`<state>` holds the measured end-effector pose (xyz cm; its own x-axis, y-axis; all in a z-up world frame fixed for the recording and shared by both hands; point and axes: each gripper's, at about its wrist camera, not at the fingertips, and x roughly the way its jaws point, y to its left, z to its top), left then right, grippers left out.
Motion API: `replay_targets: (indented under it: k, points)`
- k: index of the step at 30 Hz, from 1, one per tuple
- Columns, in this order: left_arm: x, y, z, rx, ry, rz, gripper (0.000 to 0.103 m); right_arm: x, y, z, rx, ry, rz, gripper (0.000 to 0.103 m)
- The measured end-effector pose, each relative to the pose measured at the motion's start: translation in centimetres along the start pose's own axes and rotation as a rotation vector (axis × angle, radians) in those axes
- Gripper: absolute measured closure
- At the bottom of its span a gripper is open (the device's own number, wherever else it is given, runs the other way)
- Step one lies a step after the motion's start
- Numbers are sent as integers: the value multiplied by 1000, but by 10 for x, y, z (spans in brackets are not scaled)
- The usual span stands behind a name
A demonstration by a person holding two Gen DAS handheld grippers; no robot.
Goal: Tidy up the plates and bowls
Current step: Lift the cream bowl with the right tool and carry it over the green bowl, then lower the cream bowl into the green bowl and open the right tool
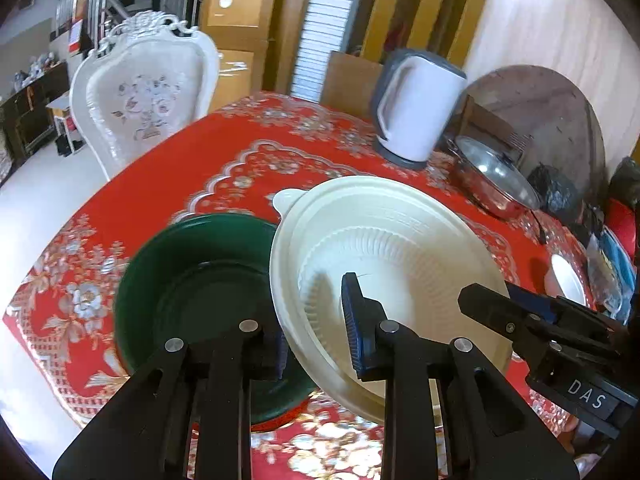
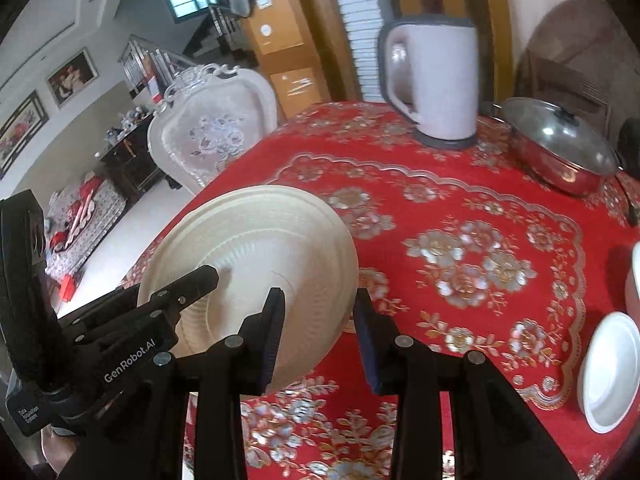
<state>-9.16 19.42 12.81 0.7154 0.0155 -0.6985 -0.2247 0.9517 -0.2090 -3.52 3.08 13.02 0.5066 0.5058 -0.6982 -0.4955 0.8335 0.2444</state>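
A cream ribbed plate (image 1: 400,240) hangs tilted above the red floral tablecloth (image 1: 240,152), carried between both grippers. My left gripper (image 1: 314,312) is shut on its left rim, one blue pad inside the plate and the other beneath. At the right of that view my right gripper (image 1: 480,300) clamps the opposite rim. In the right wrist view the cream plate (image 2: 256,240) sits between the pads of my right gripper (image 2: 318,296), and the left gripper (image 2: 200,280) bites the far edge. A dark green bowl (image 1: 200,280) rests on the cloth, partly under the plate.
A white electric kettle (image 2: 440,84) and a steel pan with a glass lid (image 2: 560,144) stand at the back of the table. A small white dish (image 2: 608,368) lies at the right edge. A white ornate chair (image 1: 144,92) stands beyond the table's left side.
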Motion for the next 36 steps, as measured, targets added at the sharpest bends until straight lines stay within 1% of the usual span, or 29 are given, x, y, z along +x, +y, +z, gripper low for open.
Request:
replay_targets:
  k: [7,18,30,36]
  points:
    - [-7,37,-1,-57,-14,48,80,17,35,6,-57,16,41,67]
    - [-5,73,-8,-106,-5,87,80,41,70,8,-108,58,61,67]
    - [18,89,-17,-133,45,89,80,65,80,6,-117,102,44,67]
    - [28,92,-20,-134,60,107,80,78,81,3,-114,132,36,67]
